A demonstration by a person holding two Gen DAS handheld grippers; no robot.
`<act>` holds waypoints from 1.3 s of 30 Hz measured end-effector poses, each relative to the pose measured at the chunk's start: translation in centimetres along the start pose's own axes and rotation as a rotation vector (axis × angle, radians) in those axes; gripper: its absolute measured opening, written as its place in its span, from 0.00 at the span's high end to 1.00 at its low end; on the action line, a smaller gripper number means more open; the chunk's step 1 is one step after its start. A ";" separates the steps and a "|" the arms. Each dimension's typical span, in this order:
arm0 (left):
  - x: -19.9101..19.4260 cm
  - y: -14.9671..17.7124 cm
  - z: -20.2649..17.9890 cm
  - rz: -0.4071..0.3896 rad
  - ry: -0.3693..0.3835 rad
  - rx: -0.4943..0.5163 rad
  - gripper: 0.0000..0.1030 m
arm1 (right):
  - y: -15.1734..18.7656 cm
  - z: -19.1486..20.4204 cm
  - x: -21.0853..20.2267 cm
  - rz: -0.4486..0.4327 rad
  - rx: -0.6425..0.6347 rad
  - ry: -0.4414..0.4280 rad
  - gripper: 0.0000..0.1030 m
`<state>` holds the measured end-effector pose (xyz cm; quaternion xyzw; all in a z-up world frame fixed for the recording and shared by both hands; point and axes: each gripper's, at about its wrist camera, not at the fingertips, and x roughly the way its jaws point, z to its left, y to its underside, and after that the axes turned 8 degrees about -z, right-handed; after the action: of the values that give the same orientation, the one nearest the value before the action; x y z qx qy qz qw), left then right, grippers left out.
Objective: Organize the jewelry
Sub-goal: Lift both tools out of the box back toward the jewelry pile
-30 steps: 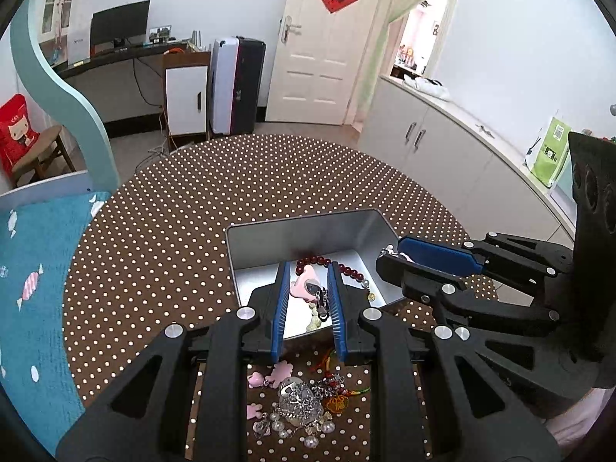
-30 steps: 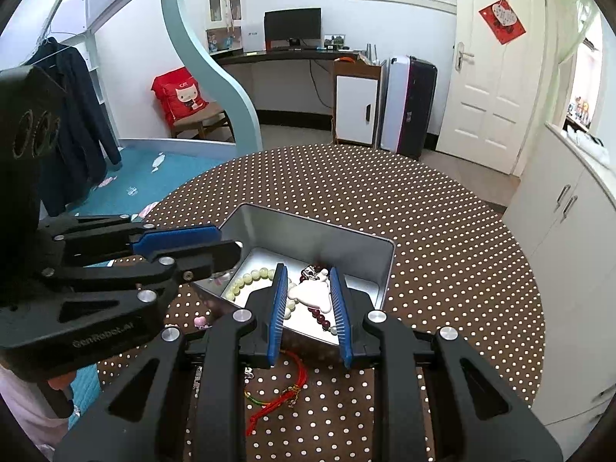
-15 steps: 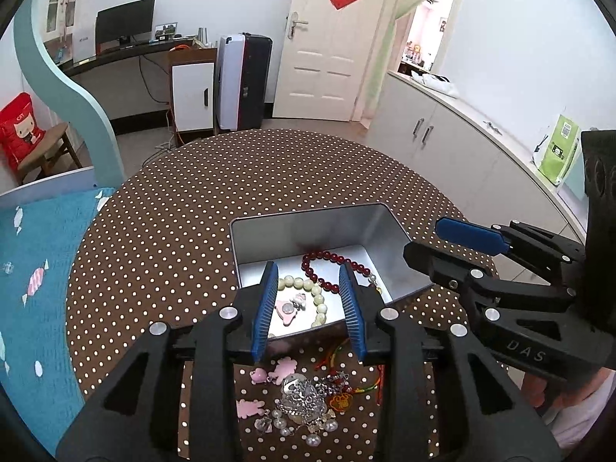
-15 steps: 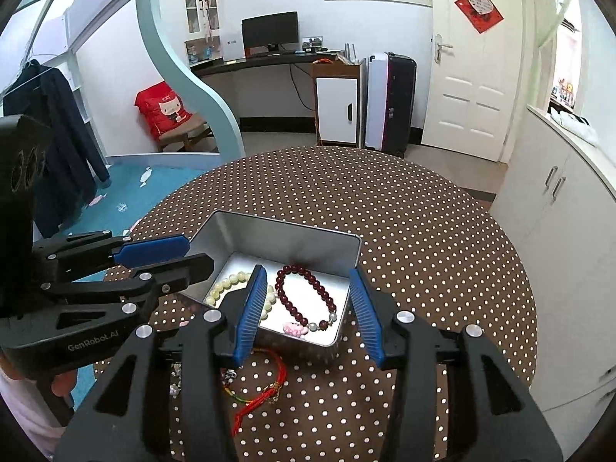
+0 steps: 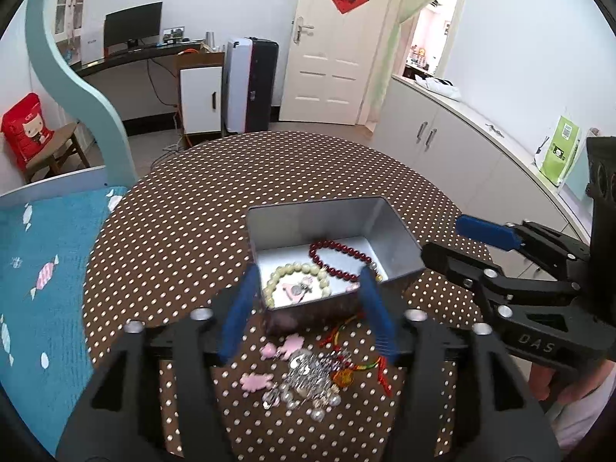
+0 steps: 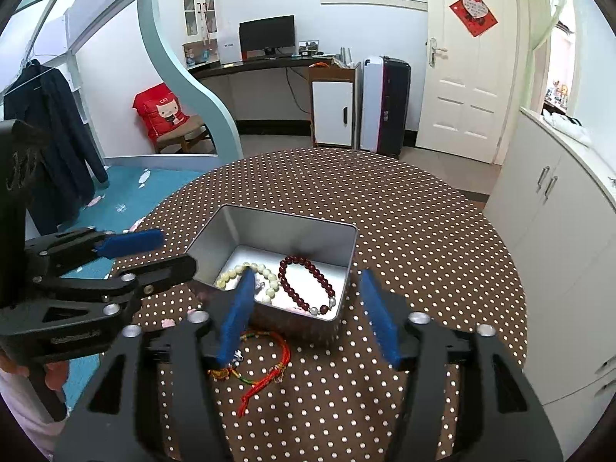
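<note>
Jewelry loose on the dotted tablecloth (image 5: 184,231), nearest of all: pink charms (image 5: 256,380), a silver beaded cluster (image 5: 308,383) and a red-and-green cord bracelet (image 6: 265,369), all lying just in front of the tin, outside it. Left to sort, by the look of things.

Left gripper (image 5: 308,310) hanging over that pile, jaws opening, nothing between the blue pads, no contact with any piece. Right gripper (image 6: 308,313) likewise opening and empty, poised above the cord bracelet and the tin's near wall.

Just beyond, open metal tin (image 5: 396,246), no lid in view. Inside, on the floor: a pale green bead bracelet (image 5: 296,271) toward the left side, with a pink charm piece (image 5: 296,288) lying within its loop; a dark red bead bracelet (image 5: 338,258) beside it, toward the right side. Roughly half done, judging by the three pieces stowed and the heap outside.

Farther off, bare tablecloth, then a white door (image 6: 469,77) and a suitcase (image 5: 250,84).
</note>
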<state>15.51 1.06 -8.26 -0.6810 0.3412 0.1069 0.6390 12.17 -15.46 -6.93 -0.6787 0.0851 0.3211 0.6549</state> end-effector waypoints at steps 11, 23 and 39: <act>-3.5 3.1 2.7 0.006 -0.039 -0.011 0.14 | 2.7 0.6 -1.3 0.025 -0.008 0.045 0.09; -0.9 6.5 4.8 0.129 -0.035 -0.004 0.31 | 5.6 0.1 0.6 0.145 0.062 0.042 0.09; 2.6 7.5 5.3 0.167 0.073 0.034 0.62 | 6.5 0.6 2.4 0.204 0.054 0.011 0.09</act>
<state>14.47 5.59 -16.55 -0.6425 0.4216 0.1292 0.6266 10.36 -15.03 -13.59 -0.6504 0.1663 0.3799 0.6364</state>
